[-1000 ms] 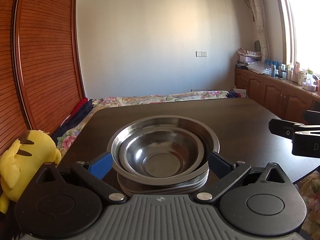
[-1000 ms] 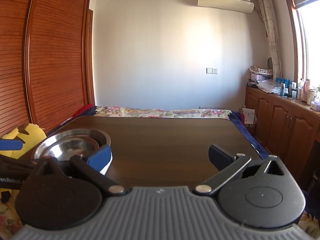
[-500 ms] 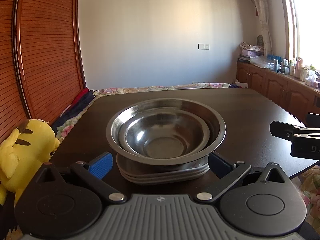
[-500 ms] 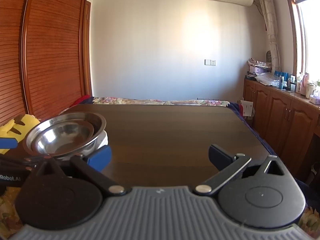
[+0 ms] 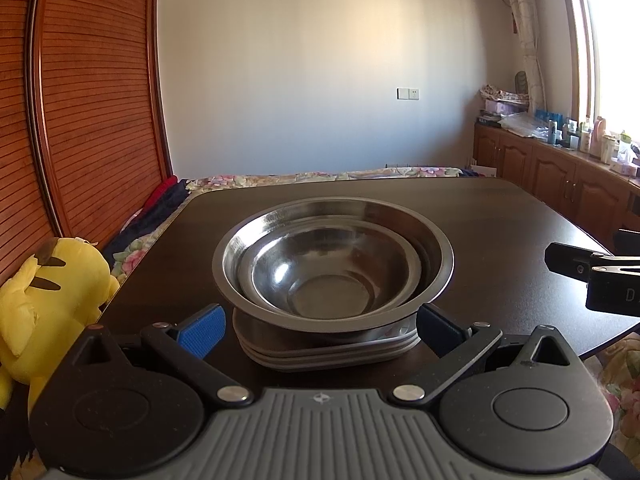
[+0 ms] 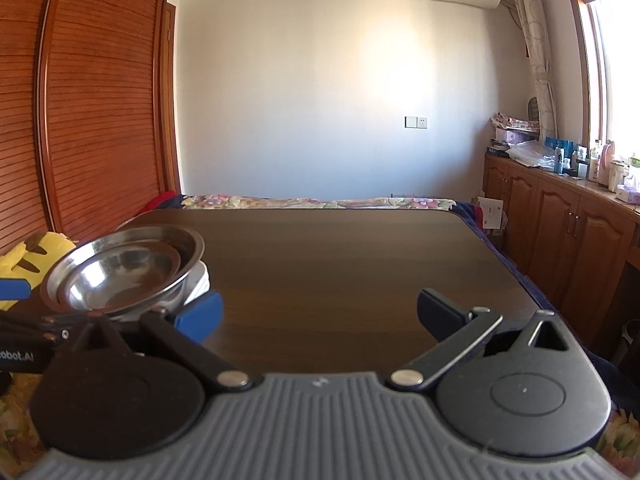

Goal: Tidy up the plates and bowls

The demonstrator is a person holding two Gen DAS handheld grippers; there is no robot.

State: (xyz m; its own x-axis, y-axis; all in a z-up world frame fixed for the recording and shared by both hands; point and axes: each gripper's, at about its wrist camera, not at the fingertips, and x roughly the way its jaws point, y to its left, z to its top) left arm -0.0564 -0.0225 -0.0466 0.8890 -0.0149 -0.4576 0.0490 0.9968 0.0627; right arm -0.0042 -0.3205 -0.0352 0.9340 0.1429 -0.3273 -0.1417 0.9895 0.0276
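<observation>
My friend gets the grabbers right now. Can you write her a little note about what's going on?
Left gripper: jaws open, either side of the stack, not clamped.
Right gripper: jaws open, holding nothing, above bare dark wooden table.
The small shiny steel bowl sits inside the big shiny steel bowl, and both sit on the pile of flat grey plates near the table's left front edge.
Done: bowls nested, everything in one stack.
Left: maybe nothing. No loose dishes show elsewhere on the table; check outside the views before backing both grippers away.
</observation>
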